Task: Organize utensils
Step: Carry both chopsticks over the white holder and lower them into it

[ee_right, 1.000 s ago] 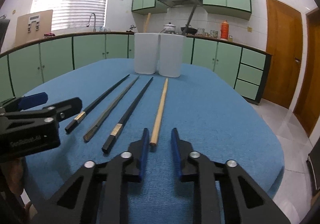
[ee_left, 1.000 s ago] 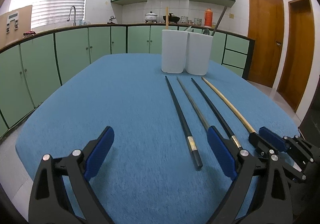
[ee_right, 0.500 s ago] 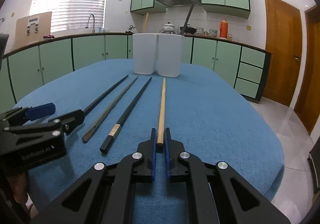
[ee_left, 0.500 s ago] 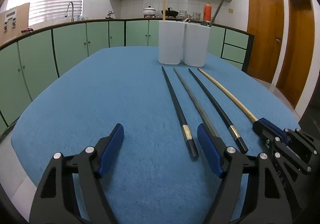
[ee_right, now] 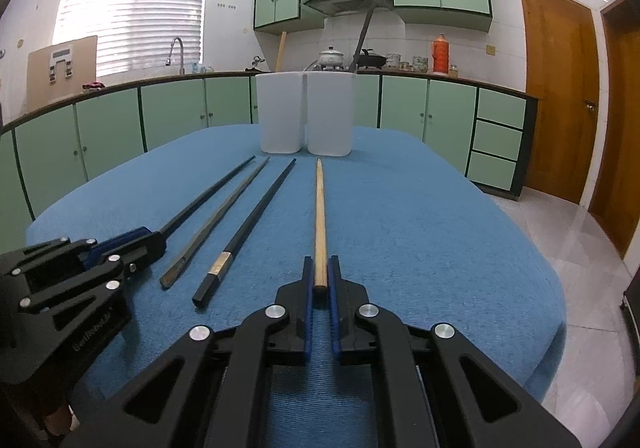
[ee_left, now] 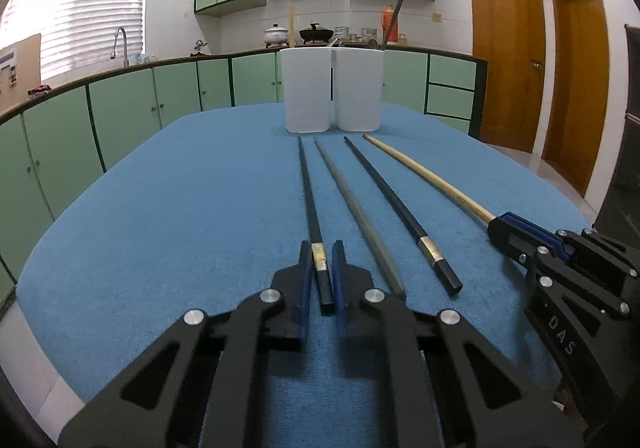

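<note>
Judging by four chopsticks flat on the blue tabletop point(ee_left: 168, 207) near the two white holders point(ee_left: 332, 91), which already hold a few utensils, sorting is partly done. My left tool point(ee_left: 321, 268) is clenched on the leftmost black chopstick point(ee_left: 310, 199); my right tool point(ee_right: 319, 280) is clenched on the wooden chopstick point(ee_right: 319, 215), both at their near ends

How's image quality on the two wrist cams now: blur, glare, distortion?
Left wrist: strong fisheye bend in the cabinets, dark corner vignette, window blown out, left gripper slightly blurred, black chopstick sharp. Right wrist: same bend and vignette, bright window, floor glare at right, wooden chopstick crisp.
</note>
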A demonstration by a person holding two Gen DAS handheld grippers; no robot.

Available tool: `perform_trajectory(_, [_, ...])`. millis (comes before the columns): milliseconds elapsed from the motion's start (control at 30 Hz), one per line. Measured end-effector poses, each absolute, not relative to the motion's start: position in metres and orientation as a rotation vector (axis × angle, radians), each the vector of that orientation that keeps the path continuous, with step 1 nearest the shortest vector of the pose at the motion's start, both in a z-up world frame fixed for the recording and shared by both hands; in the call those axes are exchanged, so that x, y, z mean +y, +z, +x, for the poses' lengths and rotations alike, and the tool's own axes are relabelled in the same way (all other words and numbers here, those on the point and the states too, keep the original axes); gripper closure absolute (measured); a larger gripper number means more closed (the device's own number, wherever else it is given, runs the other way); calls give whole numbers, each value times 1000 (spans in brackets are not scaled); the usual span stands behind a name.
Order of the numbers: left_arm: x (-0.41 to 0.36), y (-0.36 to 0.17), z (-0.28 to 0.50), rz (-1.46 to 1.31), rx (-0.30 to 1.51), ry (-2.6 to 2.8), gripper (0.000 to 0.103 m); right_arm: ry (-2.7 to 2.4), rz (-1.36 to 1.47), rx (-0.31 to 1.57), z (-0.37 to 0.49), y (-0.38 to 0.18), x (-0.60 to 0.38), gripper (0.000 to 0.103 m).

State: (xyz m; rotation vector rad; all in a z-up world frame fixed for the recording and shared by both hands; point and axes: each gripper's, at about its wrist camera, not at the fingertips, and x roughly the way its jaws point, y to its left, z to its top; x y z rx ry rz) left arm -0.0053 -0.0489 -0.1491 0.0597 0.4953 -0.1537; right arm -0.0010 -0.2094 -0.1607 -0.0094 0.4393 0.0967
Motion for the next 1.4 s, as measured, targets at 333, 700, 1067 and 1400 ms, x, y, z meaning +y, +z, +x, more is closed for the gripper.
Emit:
perform_trajectory(333, [-44,-125,-14,54,433,-165,97,83,-27,356,-9,-137,-214,96])
perform_trajectory(700, [-38,-55,-14,69,270,-163,97,91,-46,219,-8,-64,-231,96])
perform_trajectory(1067, [-36,6,16,16,241,-231,97,197,64,245,29,9,-245,96])
perform_trajectory(1400, [-30,36,41,-15,234,-263,97,251,34,227,56,54,-236,96])
